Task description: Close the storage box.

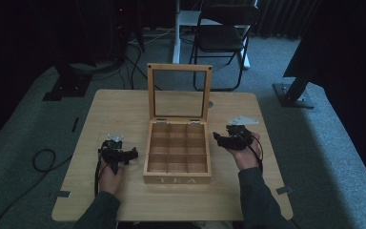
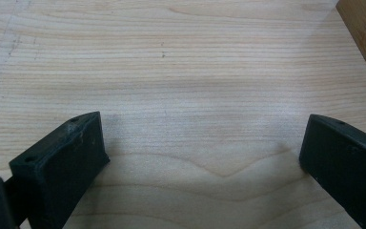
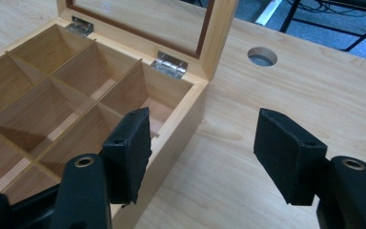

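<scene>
From the high view, a wooden tea box stands mid-tabletop near the front edge, its glass-paned lid upright and its nine square compartments bare; a folding chair stands beyond the far edge. The left gripper sits just left of the box, the right gripper just right of it. In the left gripper view, the jaws gape wide over pale grained tabletop, holding nothing. In the right gripper view, the jaws stand apart and empty beside the box's right wall, near metal hinges and a round hole.
</scene>
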### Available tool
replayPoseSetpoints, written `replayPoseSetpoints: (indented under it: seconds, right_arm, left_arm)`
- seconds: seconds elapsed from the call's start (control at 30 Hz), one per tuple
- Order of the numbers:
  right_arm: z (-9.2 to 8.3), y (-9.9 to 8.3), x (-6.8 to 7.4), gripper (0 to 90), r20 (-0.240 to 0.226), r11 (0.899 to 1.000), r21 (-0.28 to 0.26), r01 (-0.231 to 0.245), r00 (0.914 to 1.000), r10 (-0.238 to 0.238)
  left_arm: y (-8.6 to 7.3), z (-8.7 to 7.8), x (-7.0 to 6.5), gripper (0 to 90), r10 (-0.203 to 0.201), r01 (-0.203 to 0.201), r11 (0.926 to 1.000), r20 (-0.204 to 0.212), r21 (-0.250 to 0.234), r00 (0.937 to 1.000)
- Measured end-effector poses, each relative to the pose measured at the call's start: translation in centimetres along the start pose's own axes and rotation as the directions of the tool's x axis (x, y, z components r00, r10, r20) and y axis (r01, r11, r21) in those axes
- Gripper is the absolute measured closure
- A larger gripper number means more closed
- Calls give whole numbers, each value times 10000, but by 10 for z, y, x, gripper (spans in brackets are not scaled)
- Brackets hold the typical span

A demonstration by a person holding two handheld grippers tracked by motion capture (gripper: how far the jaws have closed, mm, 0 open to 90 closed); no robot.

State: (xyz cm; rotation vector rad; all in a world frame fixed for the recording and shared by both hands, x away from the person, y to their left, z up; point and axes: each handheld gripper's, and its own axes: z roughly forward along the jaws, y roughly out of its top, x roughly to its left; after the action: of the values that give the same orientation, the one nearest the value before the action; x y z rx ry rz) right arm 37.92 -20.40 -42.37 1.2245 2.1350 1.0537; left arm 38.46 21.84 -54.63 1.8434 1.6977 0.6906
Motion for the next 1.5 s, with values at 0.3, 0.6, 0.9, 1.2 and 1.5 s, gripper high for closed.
replayPoseSetpoints:
  seconds: [0.3,0.6,0.9,1.2,1.5]
  right_arm:
    - [5,15,-6,384,69,10000,-72,2,10000,-1]
    - [11,32,-11,403,59,9995,-306,55,10000,-53]
    - [17,44,-17,400,-210,9982,-592,-126,9997,114]
    - [27,58,-27,442,-287,9974,-704,-156,9995,136]
    - [39,72,-34,499,-196,9972,-710,-225,9996,211]
  left_arm:
    - [0,0,0,16,43,-43,10000,-2,35,10000]
    - [0,0,0,16,7,-7,10000,-2,-8,10000]
    - [0,0,0,16,17,-17,10000,-3,-2,10000]
    - [0,0,0,16,-25,25,10000,-2,-21,10000]
    - [0,0,0,16,15,-15,10000,2,15,10000]
